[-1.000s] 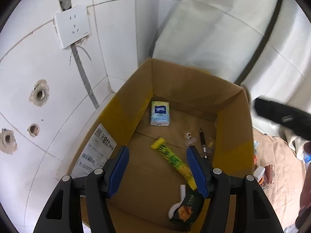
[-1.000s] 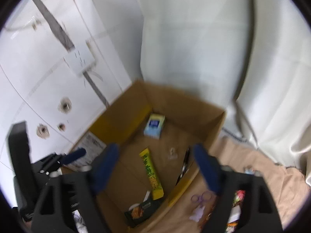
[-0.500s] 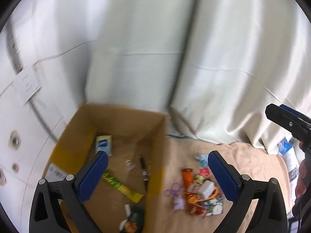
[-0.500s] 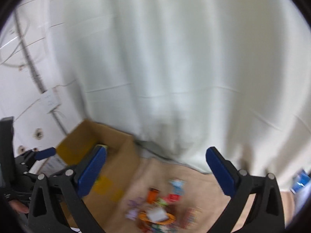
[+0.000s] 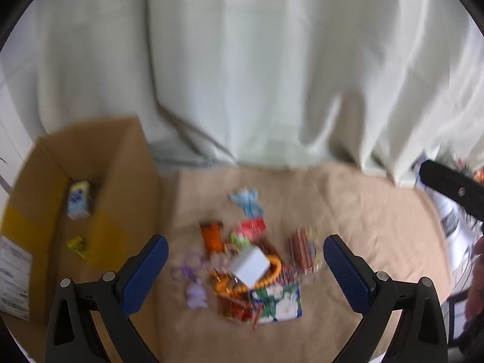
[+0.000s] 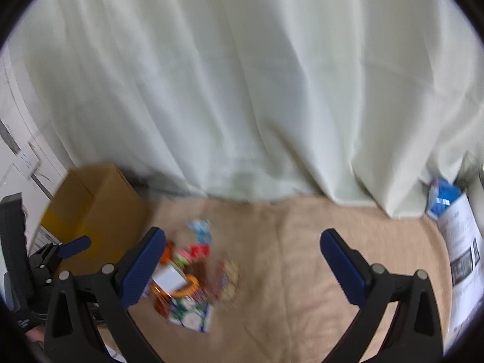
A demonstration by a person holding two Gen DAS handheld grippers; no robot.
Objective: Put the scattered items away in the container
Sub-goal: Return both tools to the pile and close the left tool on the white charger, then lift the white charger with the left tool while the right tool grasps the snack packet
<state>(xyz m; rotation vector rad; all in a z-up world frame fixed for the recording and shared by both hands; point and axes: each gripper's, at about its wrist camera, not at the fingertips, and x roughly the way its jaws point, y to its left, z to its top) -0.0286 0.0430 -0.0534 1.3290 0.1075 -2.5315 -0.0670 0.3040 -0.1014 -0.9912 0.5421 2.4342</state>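
— Swung off the cardboard box (image 5: 81, 187), now at nine o'clock?
— Yes; left gripper (image 5: 245, 267) and right gripper (image 6: 242, 264) both spread, empty, above the scattered pile (image 5: 251, 269). Next pick pending.

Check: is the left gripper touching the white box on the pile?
Apart. Left wrist view: left gripper fingers spread wide, bare cloth between them and the white box.
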